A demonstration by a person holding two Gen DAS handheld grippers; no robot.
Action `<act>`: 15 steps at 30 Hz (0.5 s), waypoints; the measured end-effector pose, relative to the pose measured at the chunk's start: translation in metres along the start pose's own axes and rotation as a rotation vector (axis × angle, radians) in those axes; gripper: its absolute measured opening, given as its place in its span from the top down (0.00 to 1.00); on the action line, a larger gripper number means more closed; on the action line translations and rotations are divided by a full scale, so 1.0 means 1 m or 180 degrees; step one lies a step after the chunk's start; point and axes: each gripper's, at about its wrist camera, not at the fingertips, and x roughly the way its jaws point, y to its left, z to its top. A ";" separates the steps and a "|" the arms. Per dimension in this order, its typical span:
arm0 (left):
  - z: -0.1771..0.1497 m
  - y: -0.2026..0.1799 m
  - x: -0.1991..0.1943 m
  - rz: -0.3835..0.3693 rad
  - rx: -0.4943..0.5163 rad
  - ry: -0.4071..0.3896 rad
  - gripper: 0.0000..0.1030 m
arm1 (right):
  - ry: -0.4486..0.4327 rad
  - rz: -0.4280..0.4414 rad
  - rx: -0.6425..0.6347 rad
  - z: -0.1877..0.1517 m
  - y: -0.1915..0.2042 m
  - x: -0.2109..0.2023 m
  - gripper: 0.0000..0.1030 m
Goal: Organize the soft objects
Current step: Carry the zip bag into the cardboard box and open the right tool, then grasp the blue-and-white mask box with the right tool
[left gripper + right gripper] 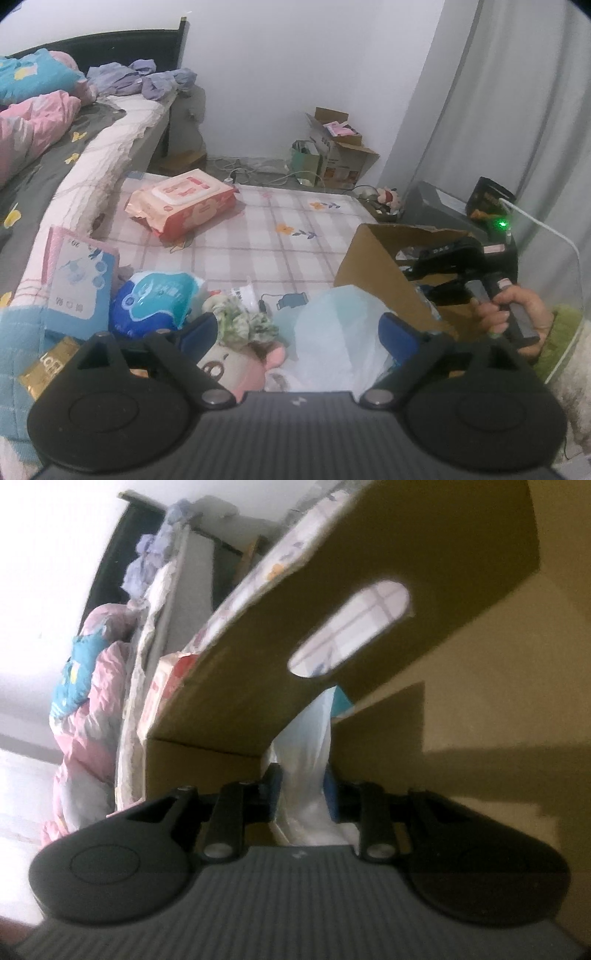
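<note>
In the left wrist view my left gripper [297,328] stands wide open just above a pile on the checked floor mat [258,240]. Between its blue pads lie a pink plush toy [236,365], a green-and-white fabric bunch [247,325] and a pale plastic bag [340,332]; none is gripped. A hand [513,314] holds the right gripper's body [447,266] inside an open cardboard box [373,266]. In the right wrist view my right gripper [303,795] has narrow jaws with the white plastic bag [303,746] filling the gap and touching both pads, under a box flap [280,657].
A blue tissue pack [155,302], a pale blue packet [81,277] and a gold packet [48,365] lie left of the pile. A pink wipes pack [184,206] sits farther out. The bed [55,147] runs along the left. Boxes [340,155] and cables crowd the far wall.
</note>
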 end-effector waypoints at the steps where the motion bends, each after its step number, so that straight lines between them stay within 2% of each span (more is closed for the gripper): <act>1: -0.002 0.002 -0.002 0.0010 -0.0016 0.0003 0.08 | 0.0006 -0.0030 0.0020 0.000 0.001 0.000 0.63; 2: -0.003 0.003 -0.004 0.0018 -0.0033 0.0002 0.08 | -0.0007 -0.0052 0.0021 0.000 0.002 -0.001 0.52; 3: -0.005 0.004 -0.008 0.0031 -0.0050 -0.0002 0.08 | -0.0031 -0.0068 0.0000 0.000 0.004 -0.003 0.45; 4: -0.007 0.007 -0.011 0.0052 -0.0069 -0.0010 0.08 | -0.0057 -0.0075 -0.0028 0.000 0.008 -0.005 0.43; 6: -0.011 0.013 -0.018 0.0099 -0.0096 -0.0029 0.07 | -0.0101 -0.0086 -0.0093 0.000 0.014 -0.010 0.33; 8: -0.015 0.020 -0.026 0.0162 -0.0122 -0.0054 0.07 | -0.0157 -0.0168 -0.0185 0.000 0.021 -0.016 0.29; 15: -0.026 0.046 -0.065 0.0382 -0.0209 -0.0249 0.05 | -0.0318 -0.0315 -0.0461 -0.005 0.048 -0.048 0.28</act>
